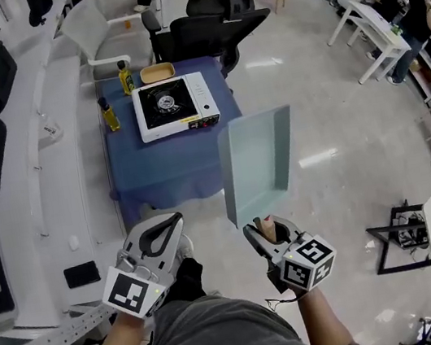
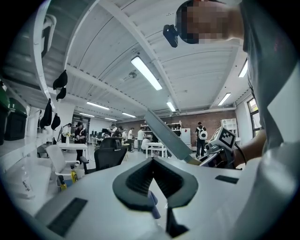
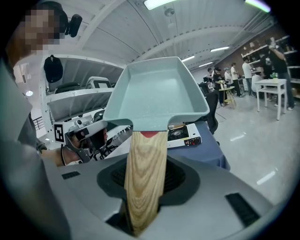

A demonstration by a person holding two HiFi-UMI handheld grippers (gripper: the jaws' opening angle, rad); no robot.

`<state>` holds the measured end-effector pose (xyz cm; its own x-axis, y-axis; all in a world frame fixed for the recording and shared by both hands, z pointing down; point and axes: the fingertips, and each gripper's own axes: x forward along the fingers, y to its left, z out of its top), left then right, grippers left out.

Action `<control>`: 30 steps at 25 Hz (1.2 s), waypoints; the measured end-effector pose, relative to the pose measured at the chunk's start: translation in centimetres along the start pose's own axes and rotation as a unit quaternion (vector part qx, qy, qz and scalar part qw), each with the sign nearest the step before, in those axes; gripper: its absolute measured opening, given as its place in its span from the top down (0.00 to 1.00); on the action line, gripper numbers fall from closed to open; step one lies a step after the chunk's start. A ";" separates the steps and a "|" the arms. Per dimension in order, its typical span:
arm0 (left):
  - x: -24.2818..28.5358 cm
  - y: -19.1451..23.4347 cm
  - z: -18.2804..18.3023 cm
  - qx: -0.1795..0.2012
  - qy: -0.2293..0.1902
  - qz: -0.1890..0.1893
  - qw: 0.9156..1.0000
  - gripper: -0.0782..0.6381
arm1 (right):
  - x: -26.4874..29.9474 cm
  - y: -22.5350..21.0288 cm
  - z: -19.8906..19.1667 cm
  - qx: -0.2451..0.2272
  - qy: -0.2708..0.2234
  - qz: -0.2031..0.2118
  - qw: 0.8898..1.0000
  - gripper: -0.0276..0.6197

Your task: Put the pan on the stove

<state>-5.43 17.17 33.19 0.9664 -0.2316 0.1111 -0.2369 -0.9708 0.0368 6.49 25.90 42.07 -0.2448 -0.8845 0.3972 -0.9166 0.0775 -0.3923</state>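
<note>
In the head view, a pale teal square pan (image 1: 259, 164) with low walls hangs tilted in the air over the glossy floor (image 1: 332, 130), near the blue-covered desk (image 1: 166, 172) and apart from it. The right tongs (image 1: 265, 231) carry it from below. On the desk sit a white stove (image 1: 175, 104) with a black burner and two yellow bottles (image 1: 109, 113); a black office chair (image 1: 214, 23) stands behind. The left tongs (image 1: 171, 223) hang beside the pan, touching nothing. In the left gripper view, their jaws are clenched together on nothing, and the pan shows edge-on. In the right gripper view, the jaws are clamped on the pan's light wooden handle (image 3: 143, 173), with the stove beyond.
</note>
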 end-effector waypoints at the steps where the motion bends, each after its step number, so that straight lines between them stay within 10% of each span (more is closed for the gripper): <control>1: 0.6 0.8 0.0 0.001 0.000 -0.001 1.000 0.89 | 0.6 -0.4 0.3 0.001 0.002 -0.001 1.000 0.76; 30: 9.9 22.3 -1.4 -0.036 0.032 -0.002 0.999 0.89 | 19.5 -7.5 10.4 0.016 0.038 -0.019 0.999 0.76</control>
<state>-1.31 -6.67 36.53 0.9594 -0.2219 0.1741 -0.2426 -0.9641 0.1078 11.91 3.27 44.14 -0.2345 -0.8485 0.4744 -0.9151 0.0281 -0.4021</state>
